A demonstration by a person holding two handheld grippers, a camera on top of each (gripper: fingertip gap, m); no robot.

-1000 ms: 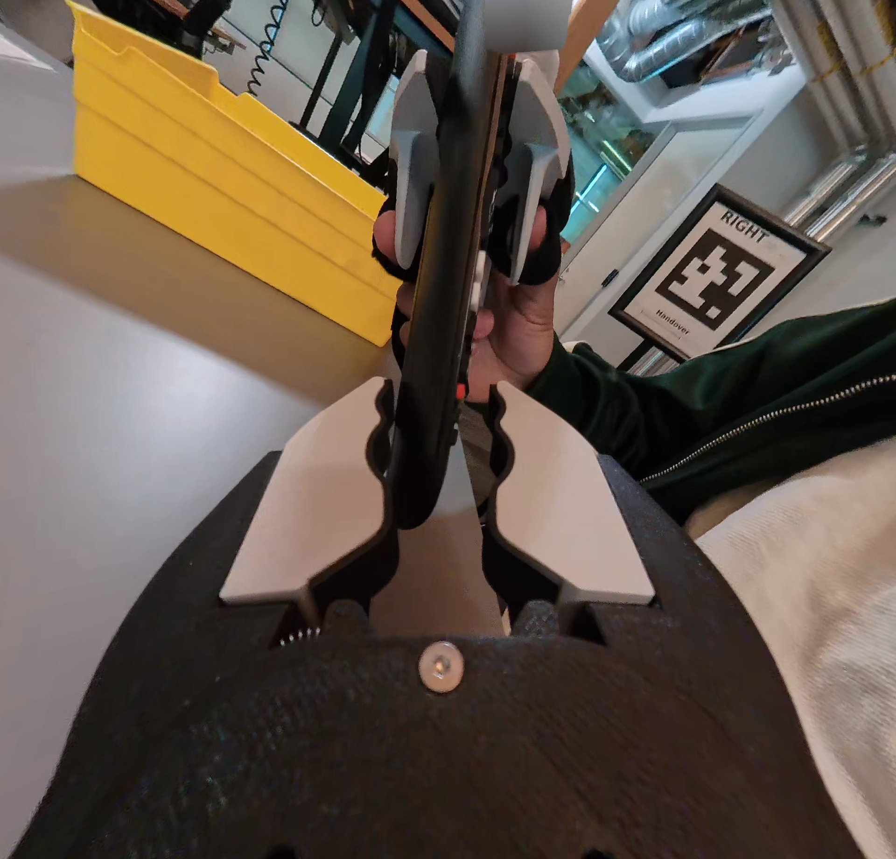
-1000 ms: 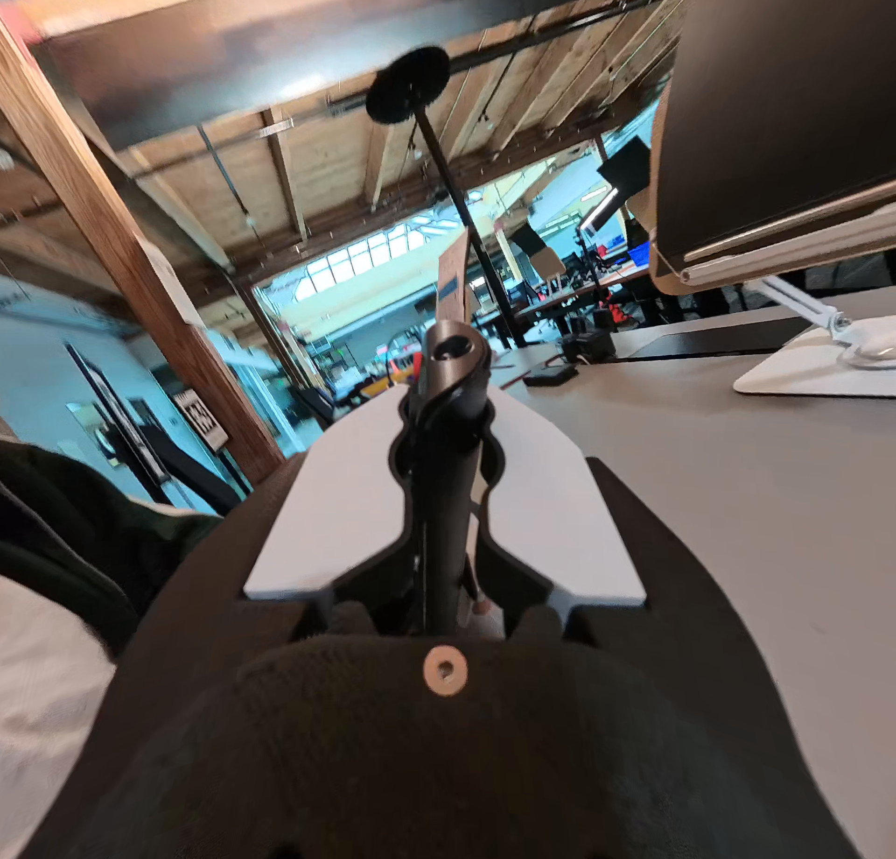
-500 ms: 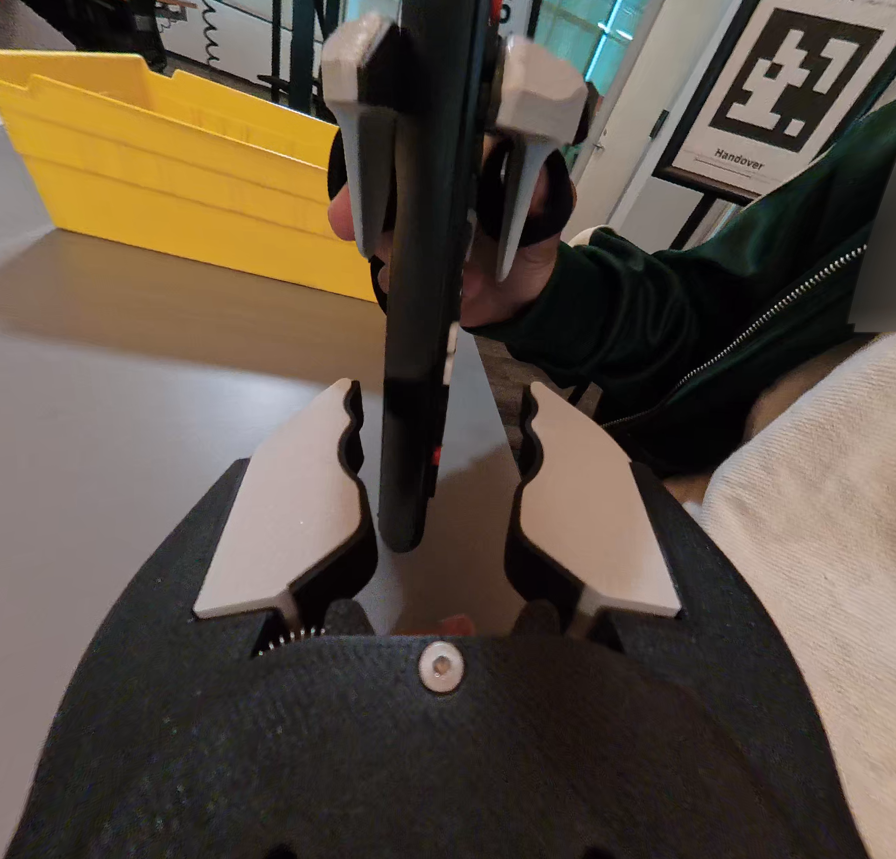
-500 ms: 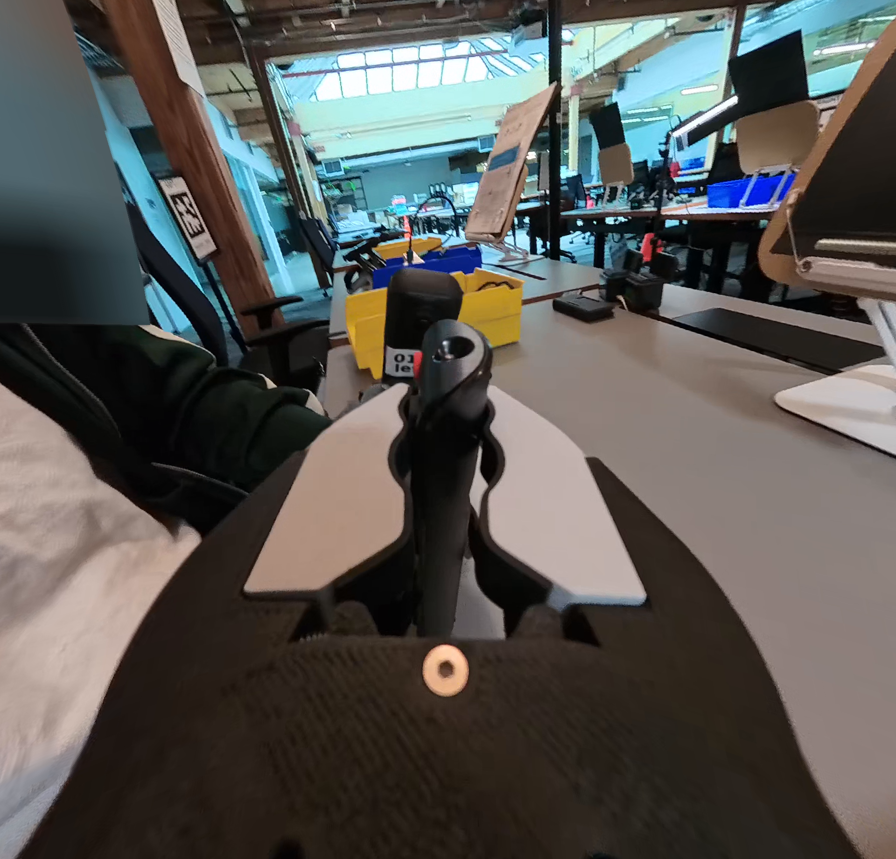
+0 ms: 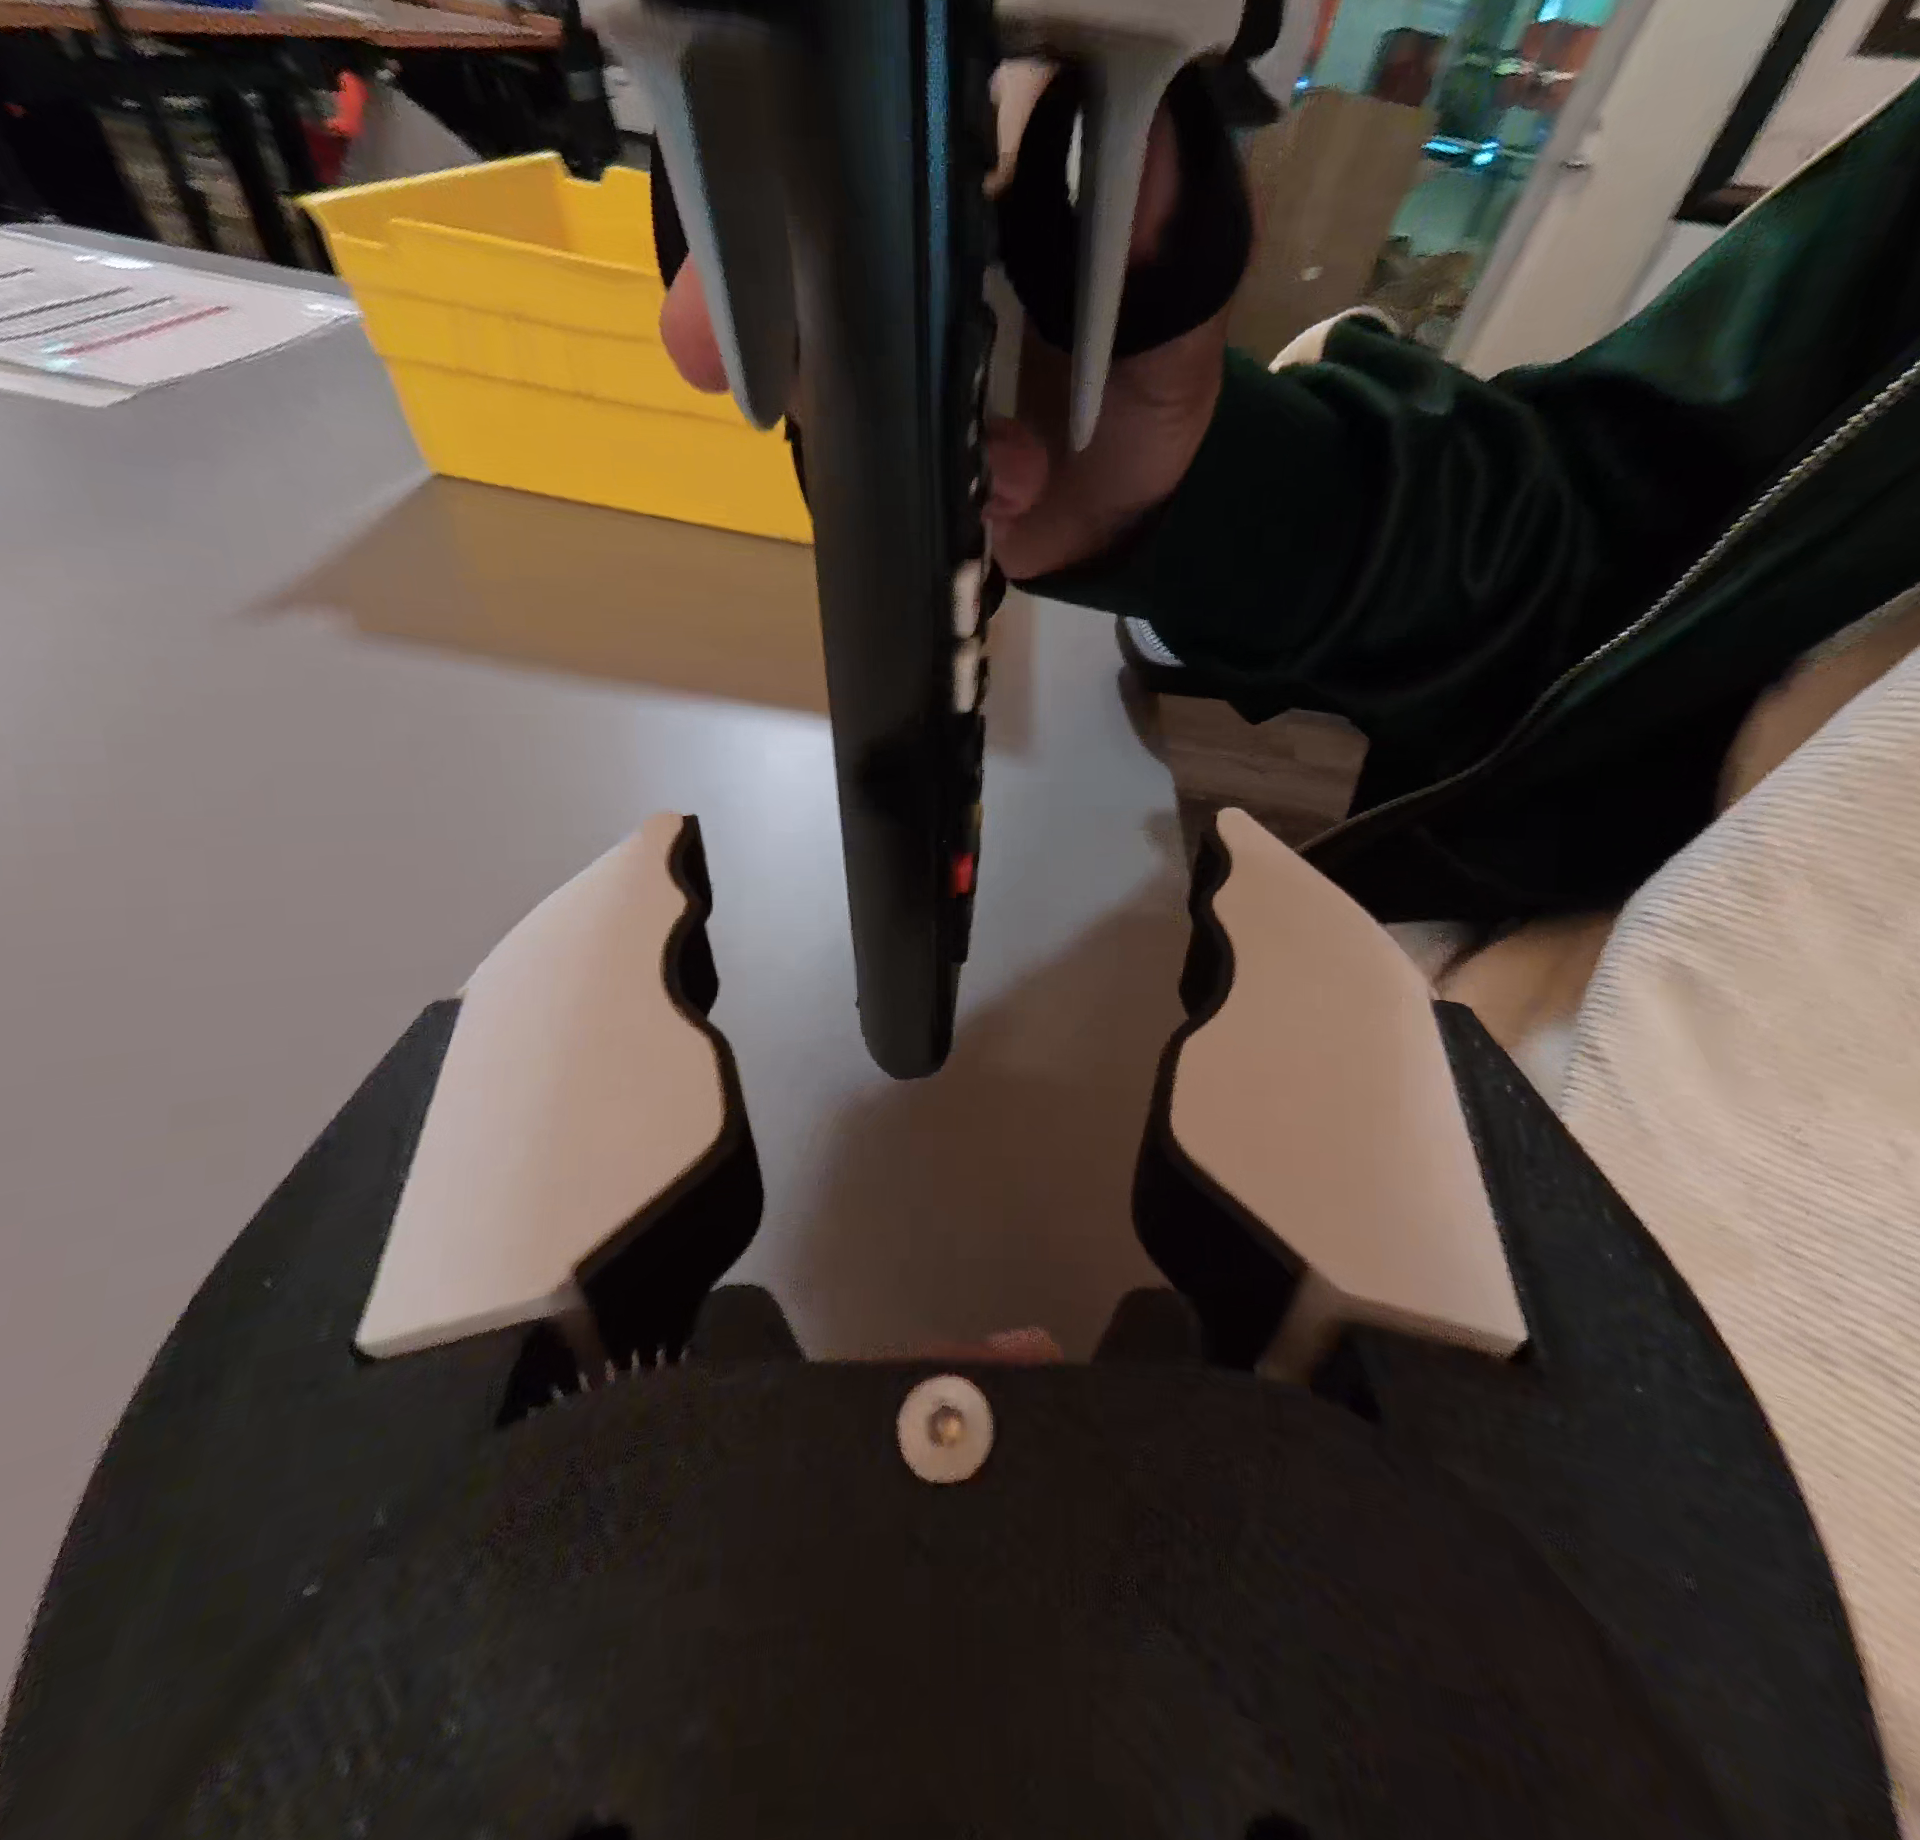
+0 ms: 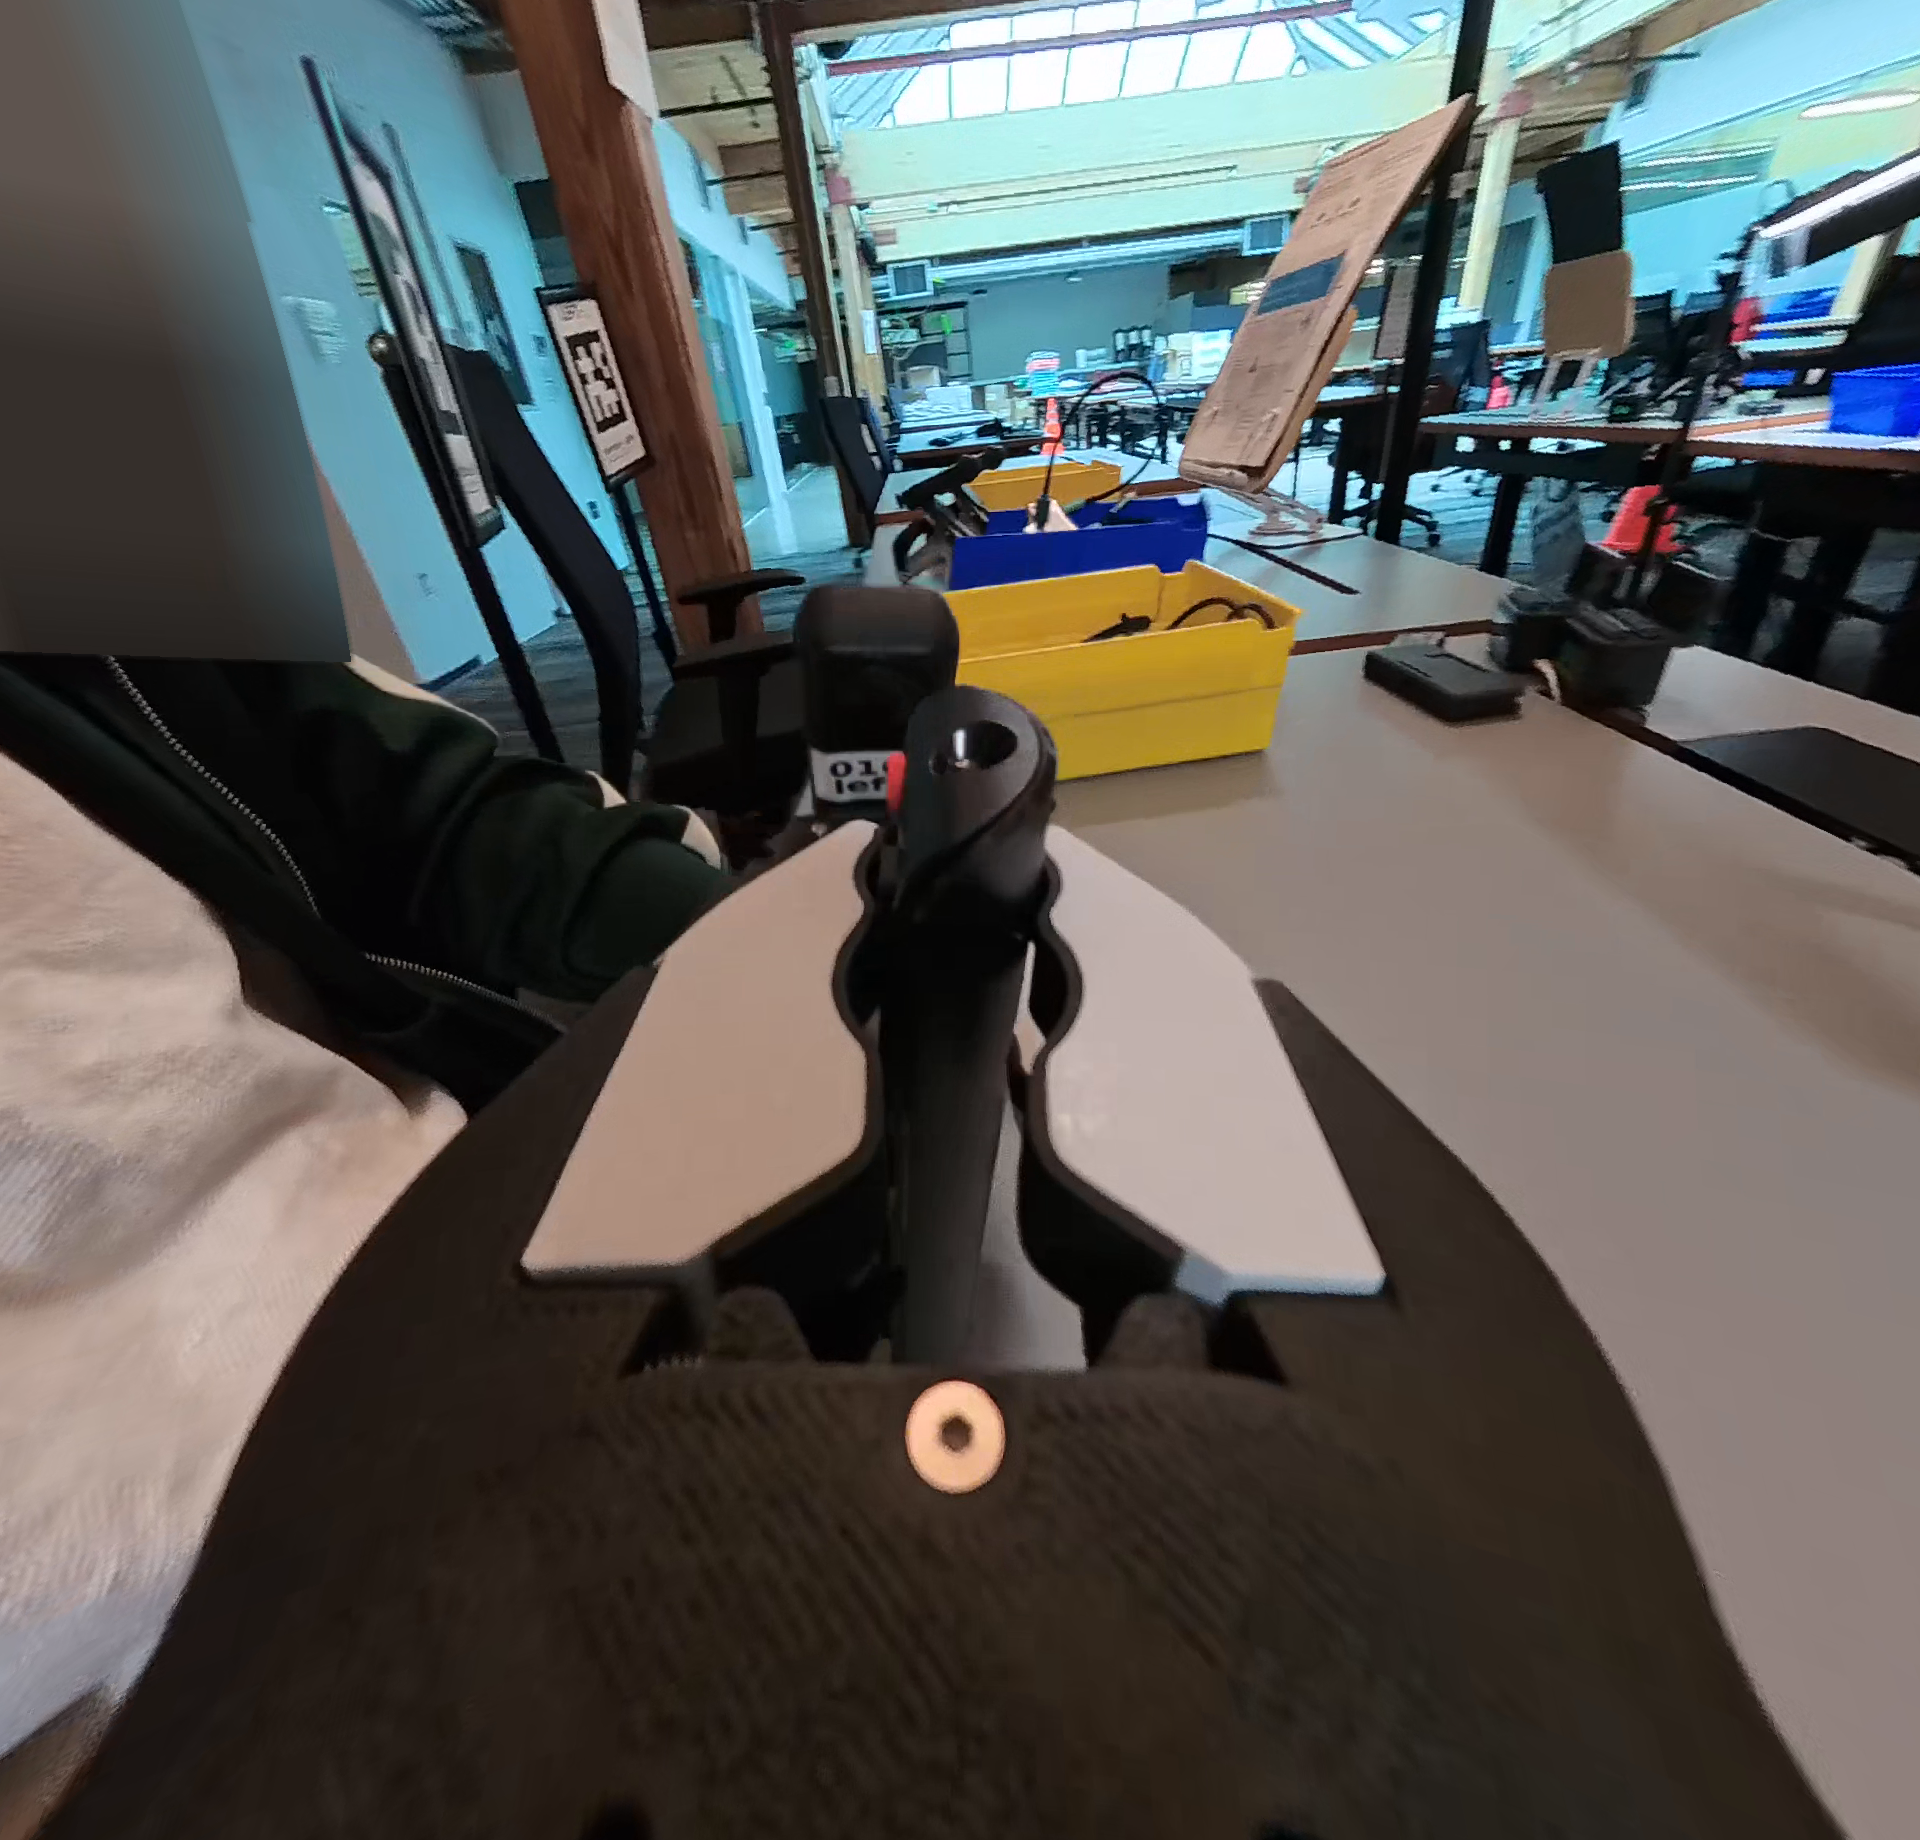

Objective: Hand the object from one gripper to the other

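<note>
Handover looks near done: right gripper (image 6: pixel 951 917) is clamped on the remote (image 5: pixel 899 585), left gripper (image 5: pixel 945 943) gapes wide, empty. In the left wrist view the remote hangs top-centre, its lower tip between the left fingers (image 5: pixel 582 1073), touching neither. Judging from that, next is just pulling the two apart without clipping the tip. Remote: slim black bar, seen edge-on, with white buttons and a red one down the right edge. Yellow bin (image 5: pixel 540 356) upper left on the table (image 5: pixel 260 803).

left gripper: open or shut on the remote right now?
Open. The left gripper has clear gaps either side of the black remote, touching neither finger. The right gripper is clamped on it.
</note>
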